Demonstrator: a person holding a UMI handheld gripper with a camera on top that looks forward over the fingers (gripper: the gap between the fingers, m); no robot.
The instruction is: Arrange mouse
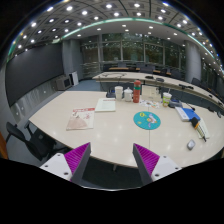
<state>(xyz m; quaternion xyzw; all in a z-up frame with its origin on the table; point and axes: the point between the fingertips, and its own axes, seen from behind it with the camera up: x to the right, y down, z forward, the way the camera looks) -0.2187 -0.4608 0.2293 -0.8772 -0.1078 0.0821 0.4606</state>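
My gripper point(111, 150) is open and empty, held high over the near edge of a large pale oval table point(110, 135). Its purple pads point(76, 157) stand wide apart with nothing between them. A round teal mouse pad point(147, 120) lies on the table beyond the right finger. A small pale object that looks like the mouse point(190, 144) lies near the table's right edge, well to the right of the fingers and apart from the pad.
A pink-red booklet point(81, 120) and a white sheet point(106, 104) lie at left centre. Cups point(119, 92) and a red can point(137, 92) stand farther back. Blue items point(185, 113) lie at right. An office chair point(25, 140) stands at the left side.
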